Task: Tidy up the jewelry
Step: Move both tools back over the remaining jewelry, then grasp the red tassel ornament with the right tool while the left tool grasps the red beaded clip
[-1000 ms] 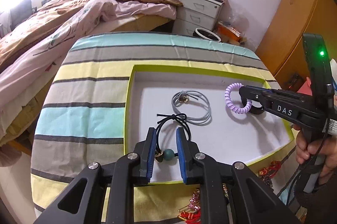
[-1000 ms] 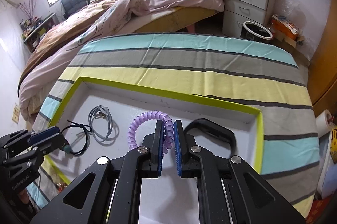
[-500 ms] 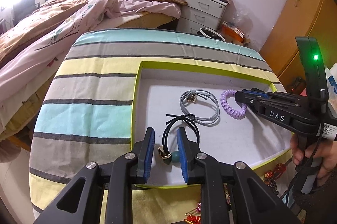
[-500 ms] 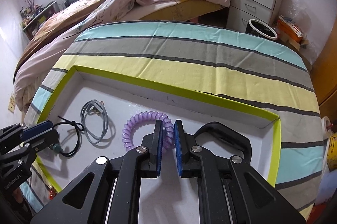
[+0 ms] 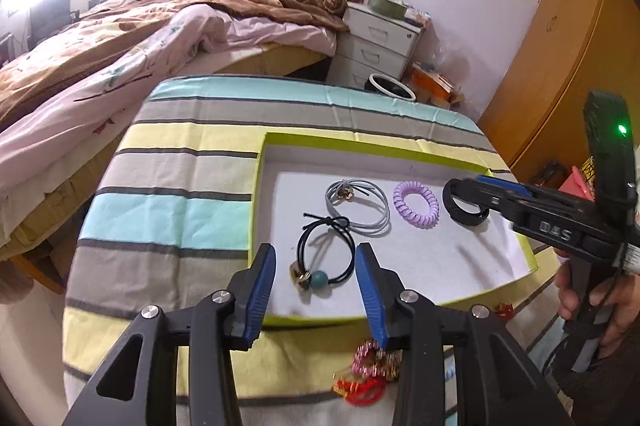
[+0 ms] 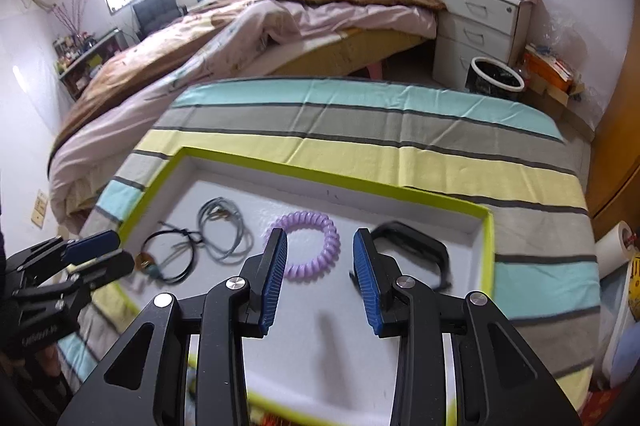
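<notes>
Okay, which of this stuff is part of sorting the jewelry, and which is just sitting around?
Part of the job:
green-rimmed tray
black beaded hair tie
grey hair tie
purple coil band
black bracelet
red and gold trinkets, outside the tray

Just lying about:
striped cloth
bed
white drawers
bin

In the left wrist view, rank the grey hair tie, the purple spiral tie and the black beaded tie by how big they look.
1. Grey hair tie and black beaded tie: alike; the black one lies nearer the camera, so no ranking.
2. Purple spiral tie: smallest.
</notes>
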`<state>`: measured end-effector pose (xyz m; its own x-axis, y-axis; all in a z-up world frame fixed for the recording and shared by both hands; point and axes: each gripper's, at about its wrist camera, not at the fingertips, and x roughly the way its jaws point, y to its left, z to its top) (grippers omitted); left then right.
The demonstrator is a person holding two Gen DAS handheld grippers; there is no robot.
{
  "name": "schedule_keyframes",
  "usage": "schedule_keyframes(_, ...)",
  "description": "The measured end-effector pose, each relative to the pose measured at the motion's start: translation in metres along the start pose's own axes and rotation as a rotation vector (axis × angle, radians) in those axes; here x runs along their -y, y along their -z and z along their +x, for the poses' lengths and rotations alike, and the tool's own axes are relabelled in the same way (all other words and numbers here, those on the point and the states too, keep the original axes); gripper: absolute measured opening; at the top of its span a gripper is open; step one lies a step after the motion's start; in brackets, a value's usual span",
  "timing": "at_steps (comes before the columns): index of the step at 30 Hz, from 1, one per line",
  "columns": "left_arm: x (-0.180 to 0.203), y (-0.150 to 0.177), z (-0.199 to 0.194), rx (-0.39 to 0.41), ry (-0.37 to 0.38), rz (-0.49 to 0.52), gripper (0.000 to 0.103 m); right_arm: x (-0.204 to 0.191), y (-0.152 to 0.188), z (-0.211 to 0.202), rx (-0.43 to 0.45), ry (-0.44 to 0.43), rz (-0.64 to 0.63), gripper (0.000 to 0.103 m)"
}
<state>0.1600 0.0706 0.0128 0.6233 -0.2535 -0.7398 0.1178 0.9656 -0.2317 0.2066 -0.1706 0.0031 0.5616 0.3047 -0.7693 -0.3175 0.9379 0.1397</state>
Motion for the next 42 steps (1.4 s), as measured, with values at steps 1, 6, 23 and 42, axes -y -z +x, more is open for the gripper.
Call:
schedule_keyframes(1, 0.000, 0.003, -0.005, 0.007, 0.000, -0.003, 0.041, 0.001, 0.004, -0.007, 0.012, -0.004, 0.006, 0.036)
schedule_keyframes(6, -0.004, 0.022, -0.023, 0.021, 0.019, -0.034, 0.046, 0.003, 0.031, -0.040, 0.063, -0.028, 0.038, 0.036)
schedule_keyframes(23, -0.026, 0.072, -0.051, 0.023, 0.083, -0.116, 0.049, 0.005, 0.102, -0.040, -0.021, -0.037, 0.231, 0.036)
schedule_keyframes(42, -0.056, 0.078, -0.059, -0.061, 0.131, -0.076, 0.049, 0.003, 0.106, -0.029, 0.011, 0.065, 0.383, 0.023)
